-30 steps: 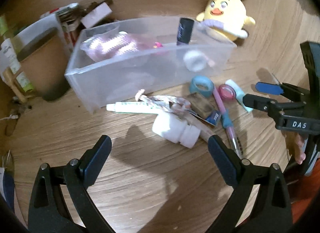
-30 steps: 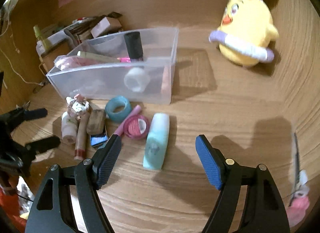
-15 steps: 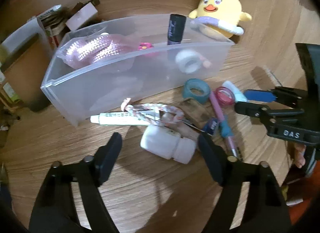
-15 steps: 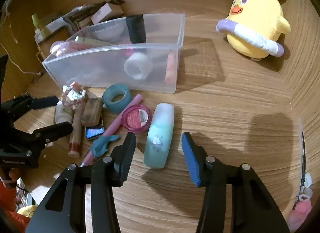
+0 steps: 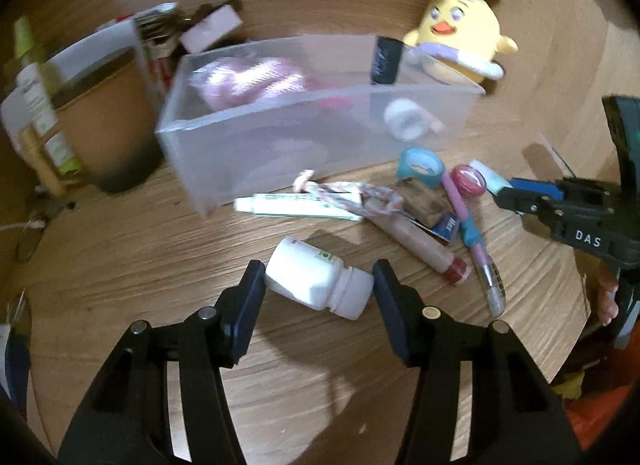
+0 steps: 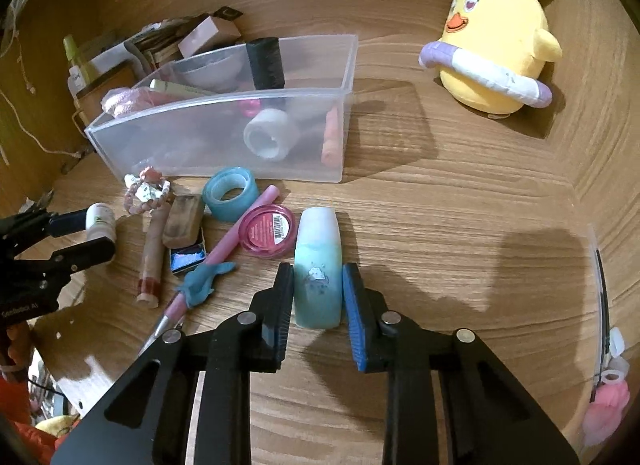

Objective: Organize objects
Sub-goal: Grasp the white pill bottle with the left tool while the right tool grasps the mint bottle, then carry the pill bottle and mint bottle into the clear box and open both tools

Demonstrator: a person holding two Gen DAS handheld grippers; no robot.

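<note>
On the desk (image 6: 440, 205), the clear bin (image 6: 224, 133) waits. The right gripper (image 6: 318, 305) is clamped on the teal tube (image 6: 318, 265); the left gripper (image 5: 318, 297), part-open, straddles the white bottle (image 5: 316, 279). Picking up; next, lift both into the bin.

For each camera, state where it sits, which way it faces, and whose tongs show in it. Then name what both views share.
Left wrist: sits behind the left tongs, looking forward and down at the white bottle between its fingers; the right tongs show at the right edge.
Right wrist: sits behind the right tongs, looking down at the mint tube between its fingers; the left tongs show at the left edge.
Shared: clear bin, yellow chick plush, blue tape roll.
</note>
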